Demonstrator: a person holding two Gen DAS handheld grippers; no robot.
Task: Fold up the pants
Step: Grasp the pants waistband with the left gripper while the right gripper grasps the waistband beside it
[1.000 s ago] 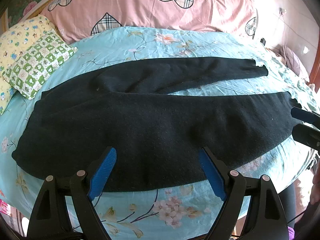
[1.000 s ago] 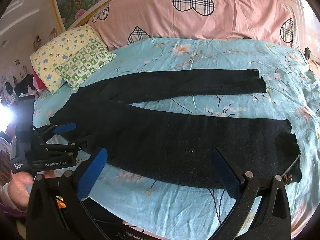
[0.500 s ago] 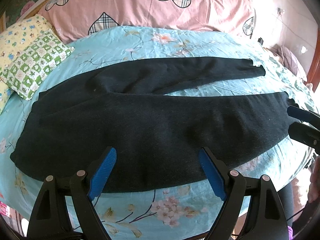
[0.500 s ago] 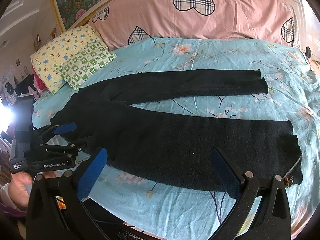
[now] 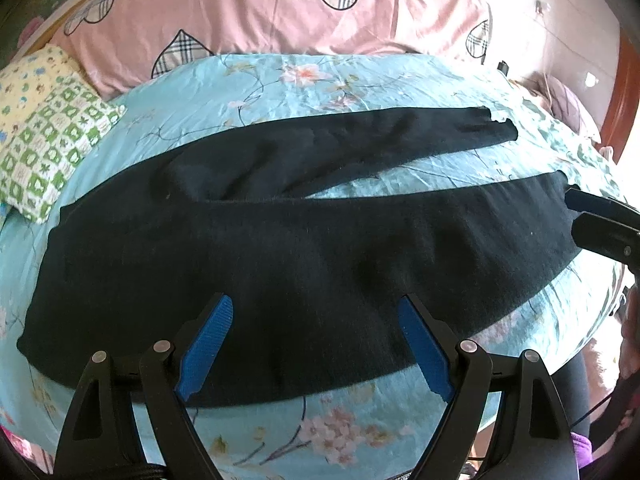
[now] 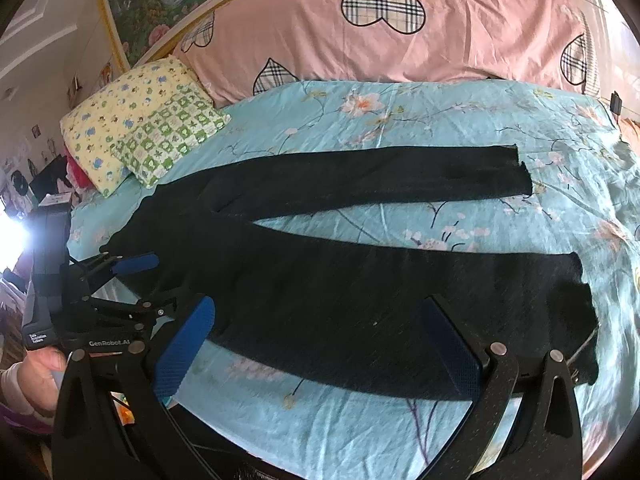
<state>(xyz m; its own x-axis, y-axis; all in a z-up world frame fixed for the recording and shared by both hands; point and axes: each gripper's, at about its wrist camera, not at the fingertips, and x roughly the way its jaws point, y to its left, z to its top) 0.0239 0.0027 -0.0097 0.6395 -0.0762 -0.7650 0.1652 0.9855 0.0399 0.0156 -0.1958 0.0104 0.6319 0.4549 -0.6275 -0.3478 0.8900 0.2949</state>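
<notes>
Black pants (image 5: 304,256) lie flat along the bed's (image 5: 344,436) near edge, legs spread in a V. The left gripper (image 5: 314,338) hovers over the near leg, fingers wide apart and empty. The right gripper (image 6: 320,340) hovers near the cuff, likewise open and empty.

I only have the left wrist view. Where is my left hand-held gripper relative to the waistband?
Observer: In the right wrist view, the left hand-held gripper is open at the near corner of the waist end of the pants. I cannot tell whether it touches.
Operator: And the right one? I only see its fingers at my edge.
Observer: The right hand-held gripper has its jaws wide open over the near leg, short of the cuff.
Operator: Anything odd at that cuff?
Observer: A thin loose thread trails from its lower corner.
</notes>
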